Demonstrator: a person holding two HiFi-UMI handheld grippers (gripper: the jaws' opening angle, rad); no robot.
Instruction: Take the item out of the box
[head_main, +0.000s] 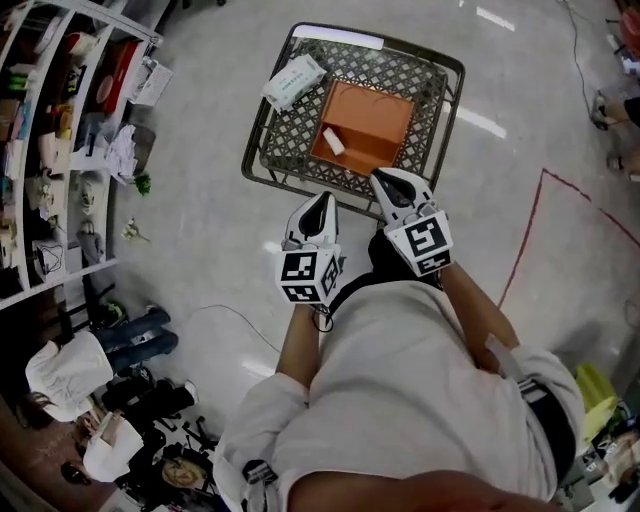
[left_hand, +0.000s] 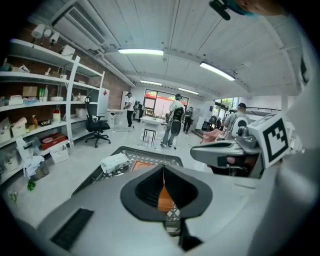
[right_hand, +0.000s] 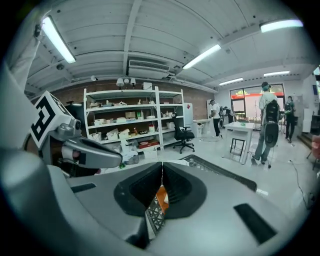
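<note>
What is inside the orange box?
Inside the box, one small white item lies. The right gripper covers a bit of its near edge.

Open lab-like workroom: white storage shelves (right_hand: 131, 121) of boxes, office chair (right_hand: 182, 136), ceiling strip lights (right_hand: 57, 40), polished floor (head_main: 200, 250).

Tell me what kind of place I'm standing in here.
Probably a lab or workshop with storage: open white shelving stacked with boxes and supplies, a black office chair on a bare polished floor, and people standing farther back.
</note>
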